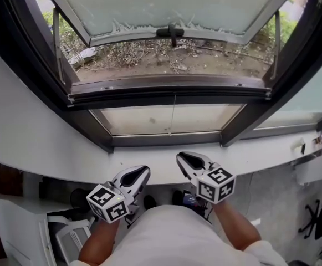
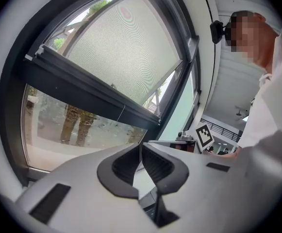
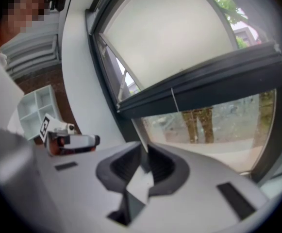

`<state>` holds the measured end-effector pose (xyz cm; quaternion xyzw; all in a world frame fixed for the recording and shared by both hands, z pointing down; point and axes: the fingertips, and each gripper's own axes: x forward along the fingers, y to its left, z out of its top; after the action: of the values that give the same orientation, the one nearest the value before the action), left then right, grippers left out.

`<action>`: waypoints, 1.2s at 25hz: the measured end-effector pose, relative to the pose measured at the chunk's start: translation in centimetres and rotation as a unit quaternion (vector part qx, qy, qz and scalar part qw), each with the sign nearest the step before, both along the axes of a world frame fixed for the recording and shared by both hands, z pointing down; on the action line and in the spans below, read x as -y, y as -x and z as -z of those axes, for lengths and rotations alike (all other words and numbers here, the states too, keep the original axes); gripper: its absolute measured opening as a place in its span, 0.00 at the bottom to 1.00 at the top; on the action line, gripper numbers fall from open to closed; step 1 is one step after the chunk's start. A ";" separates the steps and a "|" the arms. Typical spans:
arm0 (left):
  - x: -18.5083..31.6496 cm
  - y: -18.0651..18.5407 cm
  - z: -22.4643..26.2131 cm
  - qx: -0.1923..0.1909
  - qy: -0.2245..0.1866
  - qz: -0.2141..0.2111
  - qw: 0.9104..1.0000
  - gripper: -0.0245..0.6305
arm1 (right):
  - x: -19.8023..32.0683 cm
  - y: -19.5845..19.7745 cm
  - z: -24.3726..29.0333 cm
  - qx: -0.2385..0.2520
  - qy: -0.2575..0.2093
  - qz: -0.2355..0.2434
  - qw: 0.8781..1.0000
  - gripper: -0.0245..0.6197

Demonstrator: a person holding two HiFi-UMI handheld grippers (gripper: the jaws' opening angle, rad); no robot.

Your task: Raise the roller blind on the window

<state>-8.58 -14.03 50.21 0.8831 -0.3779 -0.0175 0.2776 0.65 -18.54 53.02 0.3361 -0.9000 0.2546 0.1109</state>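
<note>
Both jaws closed, empty: L gripper, R gripper; roller blind ahead, well apart.

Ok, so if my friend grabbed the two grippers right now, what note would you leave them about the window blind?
Left gripper: jaws shut, nothing in them, held near the white windowsill.
Right gripper: jaws shut, nothing in them, beside the left one.
Pale mesh roller blind: looks to be down over the upper pane of the dark-framed window.
Thin white cord: hangs across the dark middle frame bar; neither gripper touches it.
Done: nothing yet.
Left to do: probably reach the cord, grip it and pull to raise the blind.
</note>
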 end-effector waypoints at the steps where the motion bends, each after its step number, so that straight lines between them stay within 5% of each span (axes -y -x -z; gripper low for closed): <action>1: 0.1 -0.1 0.0 0.001 0.000 0.000 1.000 0.09 | 0.2 -0.2 0.0 -0.001 -0.001 -0.001 1.000 0.09; 20: 4.2 0.5 0.7 0.051 -0.036 0.014 0.998 0.09 | 4.3 -1.2 1.5 -0.054 -0.060 0.005 0.997 0.09; 30: 7.9 0.3 1.6 0.135 -0.093 -0.006 0.987 0.09 | 7.3 -1.2 3.4 -0.092 -0.106 0.004 0.990 0.09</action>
<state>-8.84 -21.96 48.61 0.9016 -0.4030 0.0684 0.1412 1.88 -25.88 49.58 0.3638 -0.9093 0.1257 0.1580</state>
